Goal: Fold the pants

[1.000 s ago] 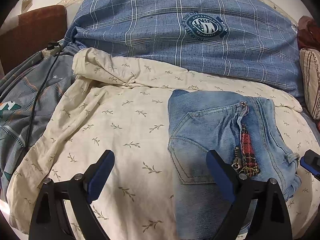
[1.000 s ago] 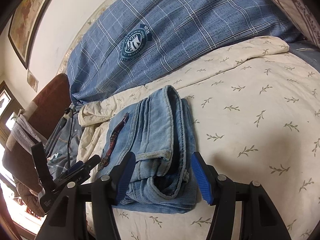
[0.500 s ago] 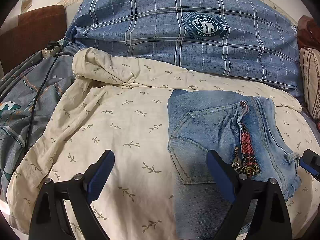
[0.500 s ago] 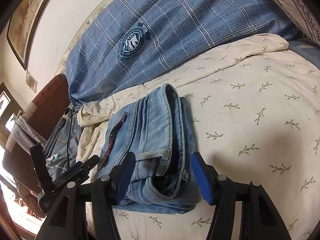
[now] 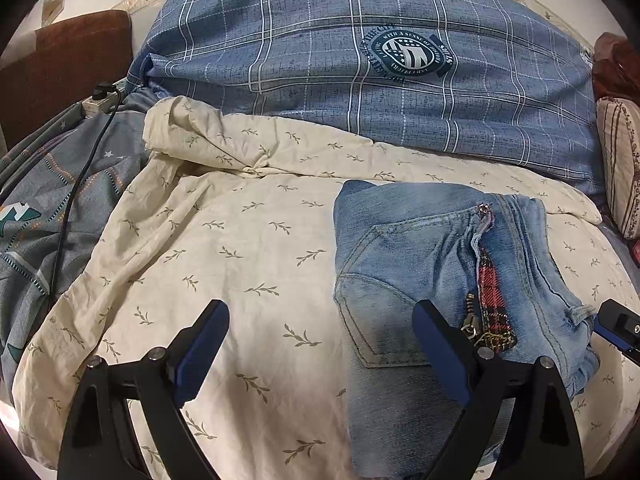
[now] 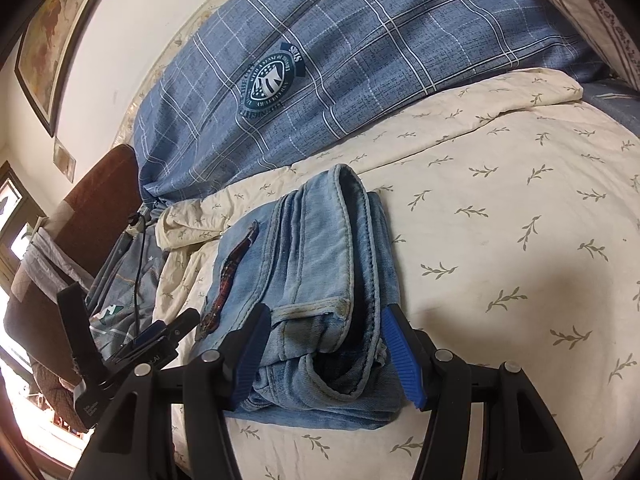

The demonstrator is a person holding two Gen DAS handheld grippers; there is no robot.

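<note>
A pair of light blue jeans (image 5: 404,264) lies folded into a thick bundle on a cream sheet (image 5: 240,248) printed with small leaf sprigs. In the left wrist view the jeans sit right of centre, back pocket up, with a red plaid strip (image 5: 491,300) and a zipper showing along the fold.

The left gripper (image 5: 320,344) hangs low over the sheet with its 2 blue-padded fingers spread wide and holding nothing. Its right finger sits over the pocket area of the jeans; its left finger is over bare sheet.

In the right wrist view, the right gripper (image 6: 326,340) is at the near end of the jeans (image 6: 320,264), where hems and layered edges stack up. Its 2 fingers are apart, 1 on each side of the bundle's end. Whether the pads touch the cloth is unclear.

A blue plaid duvet (image 5: 320,60) with a round crest lies bunched behind the sheet. A black cable (image 5: 76,188) runs over grey patterned bedding on the left. The left gripper (image 6: 160,332) also appears at the left edge of the right view.
</note>
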